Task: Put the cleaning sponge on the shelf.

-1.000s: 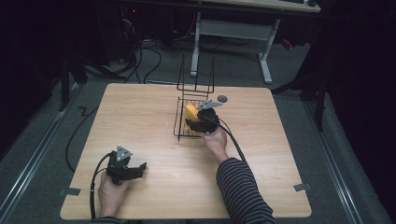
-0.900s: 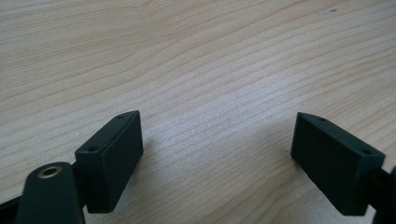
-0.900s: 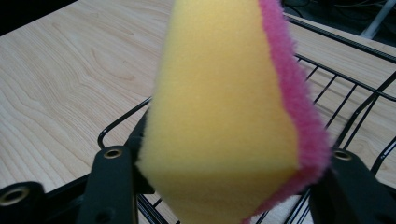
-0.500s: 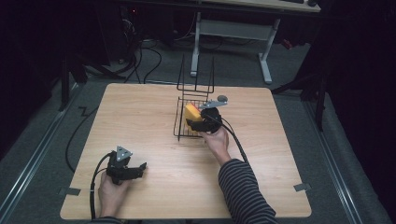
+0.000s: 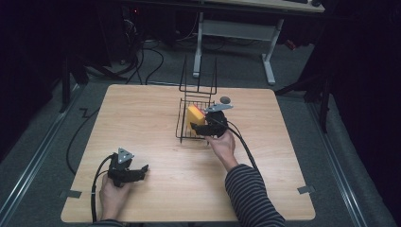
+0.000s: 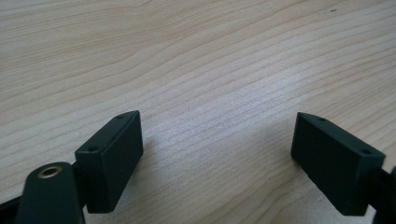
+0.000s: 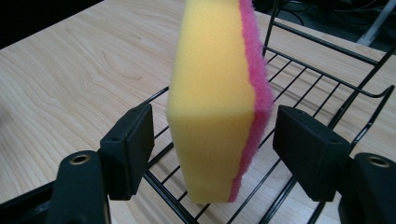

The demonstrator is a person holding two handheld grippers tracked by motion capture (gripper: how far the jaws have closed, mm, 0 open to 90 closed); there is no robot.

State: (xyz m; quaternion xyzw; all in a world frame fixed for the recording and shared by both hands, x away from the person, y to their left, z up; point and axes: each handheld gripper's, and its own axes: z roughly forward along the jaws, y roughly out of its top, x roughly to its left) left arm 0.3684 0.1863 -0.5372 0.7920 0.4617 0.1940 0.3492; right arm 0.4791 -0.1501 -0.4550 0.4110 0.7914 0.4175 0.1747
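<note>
- Since the earlier high-view frame, the right gripper (image 7: 212,140) has just been opening its jaws; the sponge (image 7: 215,93) stands between them, and a gap shows on each side, so nothing presses it now.
- Straight ahead of that gripper, the sponge stands on edge on the floor of the black wire basket (image 5: 185,130), yellow face toward one jaw, pink scouring face toward the other.
- The step in hand appears to be letting the sponge go inside the basket. To do it well, pull the gripper straight back along its own line, keeping both jaws clear of the foam so it isn't dragged over.
- Mind the basket's wire rim just below the jaws; lift slightly before retreating to avoid snagging.
- The left gripper (image 6: 217,154) rests low over the bare wooden table (image 6: 196,56), jaws apart, nothing between them.
</note>
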